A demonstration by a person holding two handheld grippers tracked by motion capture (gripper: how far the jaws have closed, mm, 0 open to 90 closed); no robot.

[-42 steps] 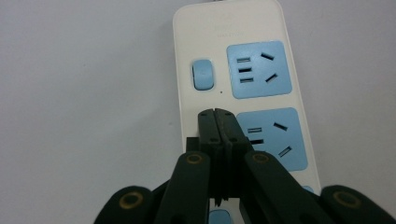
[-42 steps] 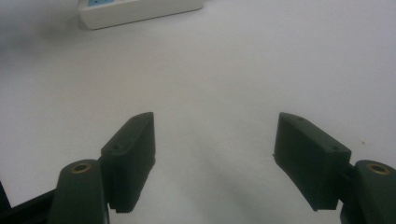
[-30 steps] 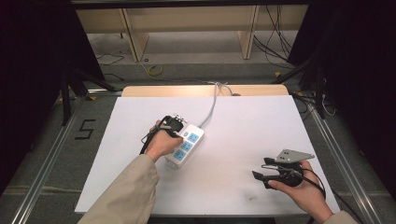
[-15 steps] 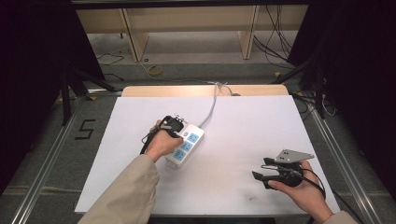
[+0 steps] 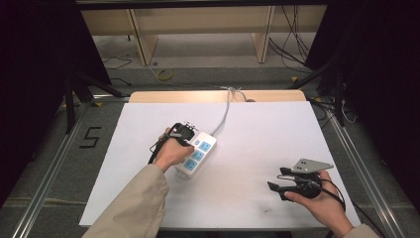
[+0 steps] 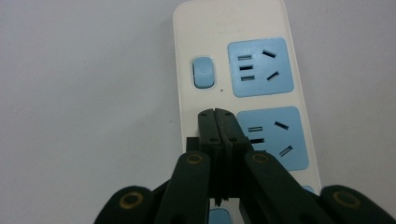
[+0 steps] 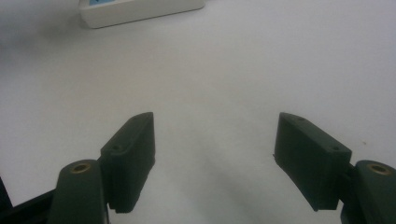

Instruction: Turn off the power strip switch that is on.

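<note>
Nothing has moved since the earlier frames. The left gripper [image 6: 215, 114], jaws clenched empty, rests on the power strip [image 5: 196, 154] at mid-bench, just short of its blue rocker switch [image 6: 203, 72]. The right gripper [image 5: 280, 182], jaws released, waits near the bench's front right corner. Next move, likely: slide forward and press the switch.

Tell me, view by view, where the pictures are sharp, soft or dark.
High view: bright white table, dark on both sides, power strip fairly sharp. Left gripper view: strip sockets crisp, the shut left gripper slightly soft up close, even light with no glare. Right gripper view: the open right gripper and strip edge are blurred, with a soft shadow between the jaws.
</note>
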